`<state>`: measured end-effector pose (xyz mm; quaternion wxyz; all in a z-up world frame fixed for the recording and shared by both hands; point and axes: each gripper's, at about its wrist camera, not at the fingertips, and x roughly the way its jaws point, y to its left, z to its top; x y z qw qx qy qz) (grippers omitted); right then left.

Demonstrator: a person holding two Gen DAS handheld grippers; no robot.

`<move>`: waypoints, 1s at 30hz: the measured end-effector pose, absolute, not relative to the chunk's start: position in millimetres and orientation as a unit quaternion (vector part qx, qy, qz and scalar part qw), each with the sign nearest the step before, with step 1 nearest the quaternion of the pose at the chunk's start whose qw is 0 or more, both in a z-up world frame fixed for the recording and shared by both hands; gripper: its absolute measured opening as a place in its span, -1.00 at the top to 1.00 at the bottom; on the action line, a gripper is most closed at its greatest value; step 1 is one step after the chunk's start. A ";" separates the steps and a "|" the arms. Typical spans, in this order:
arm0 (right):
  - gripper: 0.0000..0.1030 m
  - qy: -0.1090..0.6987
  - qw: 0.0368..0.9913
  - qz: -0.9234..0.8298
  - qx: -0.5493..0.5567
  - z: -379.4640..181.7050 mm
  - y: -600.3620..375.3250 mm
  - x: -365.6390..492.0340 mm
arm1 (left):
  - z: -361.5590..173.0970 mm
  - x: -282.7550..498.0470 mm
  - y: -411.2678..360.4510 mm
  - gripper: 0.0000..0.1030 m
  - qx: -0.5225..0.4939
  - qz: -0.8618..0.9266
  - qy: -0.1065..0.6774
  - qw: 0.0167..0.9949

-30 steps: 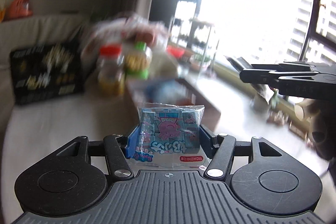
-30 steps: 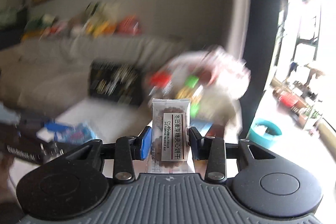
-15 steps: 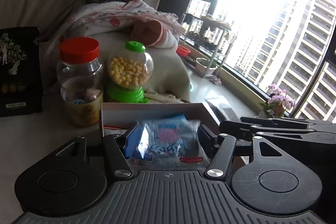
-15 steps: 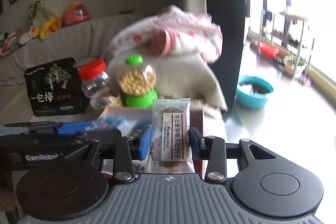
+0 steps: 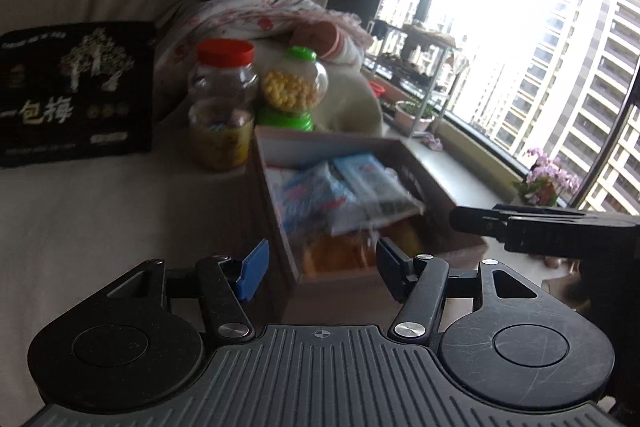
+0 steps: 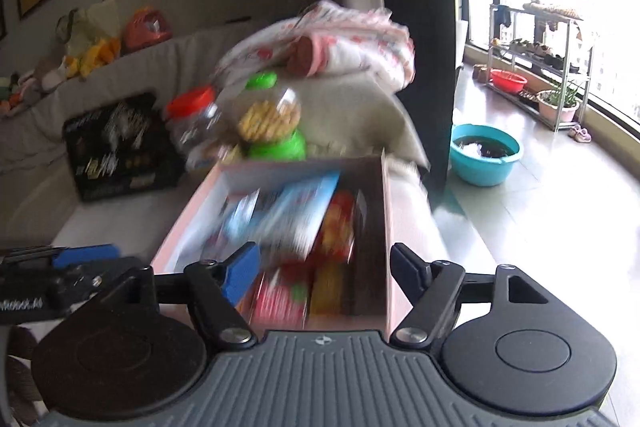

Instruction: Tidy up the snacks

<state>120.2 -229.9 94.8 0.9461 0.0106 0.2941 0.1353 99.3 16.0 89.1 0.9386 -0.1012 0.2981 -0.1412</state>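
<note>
Both packets that sat between the fingers half a second ago are gone: the left gripper [image 5: 320,263] now stands wide and empty, and the right gripper [image 6: 324,267] is opening, nothing between its jaws. Just past them, at frame centre, the pink cardboard box [image 6: 386,211] holds the blurred snack packets [image 5: 344,187]. Behind it stand a red-lidded jar [image 5: 222,111] and a green candy dispenser [image 5: 290,91], a black plum bag [image 5: 76,91] at left.

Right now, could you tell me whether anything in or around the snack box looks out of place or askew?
Mildly: inside the pink box, the blue-and-white packets lie tilted in a loose heap across the packets underneath rather than flat. The red-lidded jar and green candy dispenser stand upright; nothing looks spilled.
</note>
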 end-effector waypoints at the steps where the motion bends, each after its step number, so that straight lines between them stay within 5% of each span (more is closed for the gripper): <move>1: -0.47 0.299 0.944 0.137 0.001 84.7 -226.3 108.5 | 80.2 82.6 18.5 -0.26 -0.104 -0.136 0.302 0.938; 9: -0.52 0.341 0.933 0.114 -0.026 14.6 -196.4 56.9 | 20.7 32.0 13.0 -0.26 -0.090 -0.086 0.330 0.936; 16: -0.64 0.303 0.948 0.086 -0.044 4.2 -189.9 39.8 | 15.0 35.4 -11.0 -0.46 -0.034 -0.078 0.318 0.944; 30: -0.64 0.292 0.954 0.055 -0.030 4.3 -200.7 35.9 | 12.3 32.6 -24.5 -0.50 0.014 -0.061 0.322 0.945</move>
